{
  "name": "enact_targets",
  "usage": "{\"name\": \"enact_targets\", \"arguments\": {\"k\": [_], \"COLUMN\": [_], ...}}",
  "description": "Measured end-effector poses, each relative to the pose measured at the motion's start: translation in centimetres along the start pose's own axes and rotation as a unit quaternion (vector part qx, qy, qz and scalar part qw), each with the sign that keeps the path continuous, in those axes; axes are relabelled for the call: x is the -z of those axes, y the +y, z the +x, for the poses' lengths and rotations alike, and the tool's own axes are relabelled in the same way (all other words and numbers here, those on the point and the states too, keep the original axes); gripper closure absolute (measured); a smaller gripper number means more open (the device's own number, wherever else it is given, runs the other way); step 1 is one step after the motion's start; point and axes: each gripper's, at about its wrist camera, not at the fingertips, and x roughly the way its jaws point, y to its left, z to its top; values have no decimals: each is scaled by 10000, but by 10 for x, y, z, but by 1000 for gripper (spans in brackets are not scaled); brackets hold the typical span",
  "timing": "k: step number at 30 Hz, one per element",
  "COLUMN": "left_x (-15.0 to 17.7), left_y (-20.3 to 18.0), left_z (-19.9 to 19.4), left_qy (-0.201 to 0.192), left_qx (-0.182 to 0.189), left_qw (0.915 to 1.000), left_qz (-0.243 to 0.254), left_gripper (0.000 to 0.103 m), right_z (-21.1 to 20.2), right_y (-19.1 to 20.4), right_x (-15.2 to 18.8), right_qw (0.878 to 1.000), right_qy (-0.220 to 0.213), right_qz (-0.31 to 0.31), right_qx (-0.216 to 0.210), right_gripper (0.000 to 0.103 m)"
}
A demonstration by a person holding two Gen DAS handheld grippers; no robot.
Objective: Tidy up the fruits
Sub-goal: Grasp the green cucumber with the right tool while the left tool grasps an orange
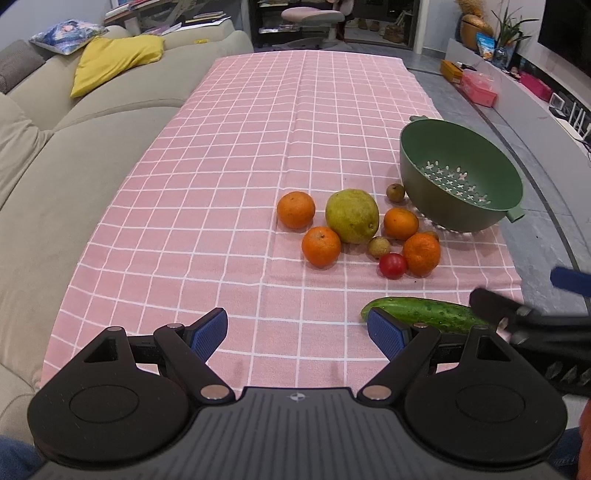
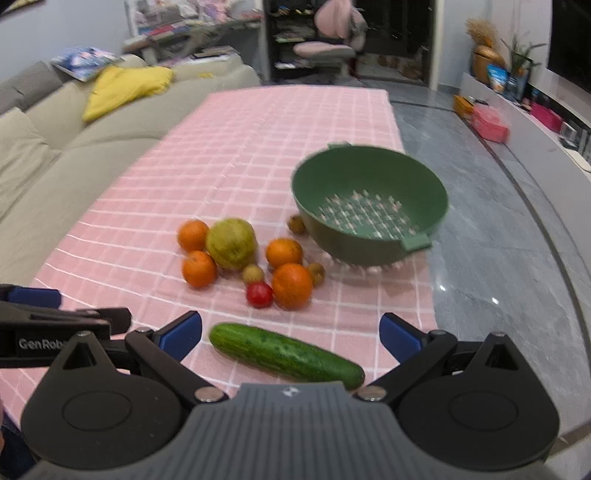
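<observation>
A green colander point(image 1: 461, 147) point(image 2: 369, 173) stands at the right of the pink checked tablecloth point(image 1: 240, 166) point(image 2: 240, 140). Beside it lie several oranges point(image 1: 295, 209) point(image 2: 291, 285), a yellow-green pear point(image 1: 351, 215) point(image 2: 231, 242), a red tomato point(image 1: 392, 265) point(image 2: 259, 294) and small brown fruits point(image 1: 379, 246) point(image 2: 253, 274). A cucumber point(image 1: 428, 314) point(image 2: 284, 355) lies near the front edge. My left gripper point(image 1: 297, 332) is open and empty over bare cloth. My right gripper point(image 2: 291, 336) is open, its jaws on either side of the cucumber without touching it; it also shows in the left wrist view point(image 1: 517, 295).
A beige sofa point(image 1: 55, 166) point(image 2: 55, 147) with a yellow cushion point(image 1: 110, 61) runs along the table's left side. Grey floor point(image 2: 498, 258) lies to the right, with a low shelf and pink boxes point(image 1: 478, 88). An office chair point(image 1: 314, 18) stands beyond the far end.
</observation>
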Motion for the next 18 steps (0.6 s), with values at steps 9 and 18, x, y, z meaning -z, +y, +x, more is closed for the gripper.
{"name": "enact_targets", "arguments": {"k": [9, 18], "left_x": [-10, -12], "left_y": [15, 36], "left_z": [13, 39], "left_qy": [12, 154], "left_qx": [291, 425], "left_qw": [9995, 9988], "left_qz": [138, 195], "left_gripper": [3, 9], "right_z": [9, 44], "right_y": [-41, -10], "right_x": [-9, 0], "right_qw": [9980, 9798], "right_qy": [162, 84], "right_qz": [7, -1627], "right_qx": [-608, -1156], "right_gripper": [10, 16]}}
